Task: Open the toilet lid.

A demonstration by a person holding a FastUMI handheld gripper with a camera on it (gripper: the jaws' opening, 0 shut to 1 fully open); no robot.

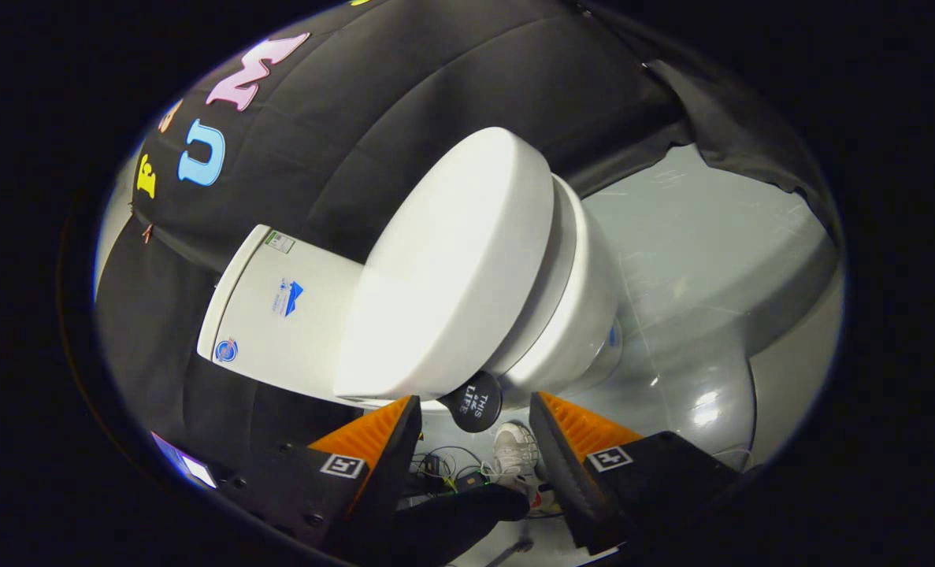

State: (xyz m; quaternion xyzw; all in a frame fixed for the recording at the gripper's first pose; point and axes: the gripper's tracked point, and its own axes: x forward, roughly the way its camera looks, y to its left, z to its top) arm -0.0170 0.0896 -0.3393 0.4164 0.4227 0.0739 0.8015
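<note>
Grey booth floor (695, 260) is stretching behind the white toilet (577, 315), lid (451, 268) closed.
Gripper (475, 429) is hovering just short of the lid's edge, jaws wide and empty; fingers may be skidding off that smooth rim, dropping it.

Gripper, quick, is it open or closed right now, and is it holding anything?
Gripper: open, holding nothing; its fingers stand apart just short of the toilet lid, not touching it.

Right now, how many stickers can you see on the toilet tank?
3 on the tank: one at its far corner, one mid-face, one at its near corner. Others may be hidden behind the lid. The tool is open.
</note>
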